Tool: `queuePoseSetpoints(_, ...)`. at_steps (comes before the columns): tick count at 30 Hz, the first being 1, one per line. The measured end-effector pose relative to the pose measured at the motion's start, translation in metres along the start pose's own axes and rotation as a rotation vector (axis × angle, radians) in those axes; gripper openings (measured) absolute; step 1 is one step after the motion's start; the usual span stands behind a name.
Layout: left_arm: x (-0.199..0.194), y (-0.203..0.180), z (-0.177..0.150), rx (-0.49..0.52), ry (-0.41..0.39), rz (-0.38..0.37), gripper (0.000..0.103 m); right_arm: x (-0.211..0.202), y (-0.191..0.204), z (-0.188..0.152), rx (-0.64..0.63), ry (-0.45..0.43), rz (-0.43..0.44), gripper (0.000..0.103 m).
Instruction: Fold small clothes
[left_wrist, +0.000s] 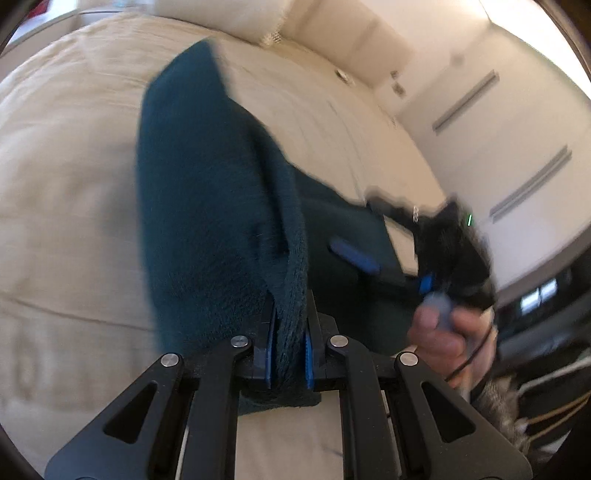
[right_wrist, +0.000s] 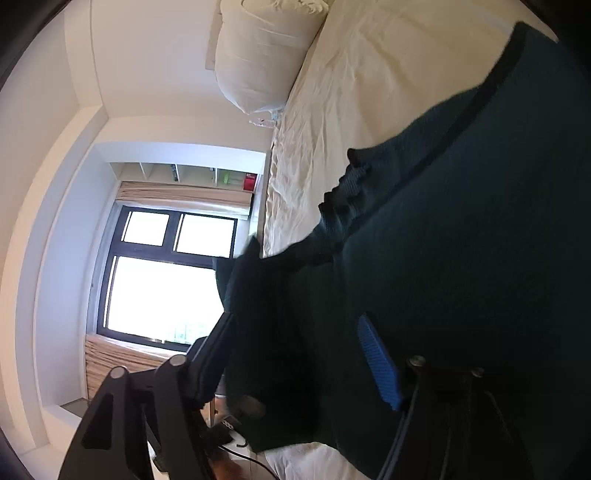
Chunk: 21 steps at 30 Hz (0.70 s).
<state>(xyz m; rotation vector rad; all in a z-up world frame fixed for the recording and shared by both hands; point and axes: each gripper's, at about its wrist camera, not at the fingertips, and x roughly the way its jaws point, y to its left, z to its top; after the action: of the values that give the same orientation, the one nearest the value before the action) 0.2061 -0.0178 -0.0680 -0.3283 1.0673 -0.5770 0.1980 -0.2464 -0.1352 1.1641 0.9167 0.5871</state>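
The left tongs (left_wrist: 290, 339) are clenched on a thick fold of the fuzzy dark teal cloth (left_wrist: 207, 206), with a blue pad pressed to each side of it. From that pinch the cloth runs away over the wide cream bed sheet (left_wrist: 66, 192), and part of it looks lifted off the bed. More of the cloth spreads to the right, toward the right tongs (left_wrist: 373, 264), which look blurry in the left view. A bare hand (left_wrist: 447, 332) holds the black handle of those tongs. In the right view, the right tongs (right_wrist: 295, 354) have their two fingers wide apart, and the dark cloth (right_wrist: 461, 258) fills the space between them. One blue ribbed pad (right_wrist: 380, 363) lies against the cloth, and the other finger (right_wrist: 218, 343) is at the cloth's edge. I cannot tell if these tongs are squeezing the cloth or only resting around it. The cloth lies over the wrinkled sheet (right_wrist: 332, 110) of the bed. A puffy cream pillow (right_wrist: 258, 55) sits at the far end of the bed. A bright window with a black frame (right_wrist: 162, 284) is in the wall beside the bed.
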Motion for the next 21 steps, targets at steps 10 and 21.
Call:
queuePoseSetpoints(10,0.048,-0.019,-0.021,0.052,0.076,0.050,0.010,0.046,0.003,0.019,0.027,0.095,0.011,0.077)
queuePoseSetpoints(21,0.050,-0.049,-0.031,0.168,0.074,0.108,0.010,0.064,0.017,0.036,-0.099,0.105,-0.224,0.016)
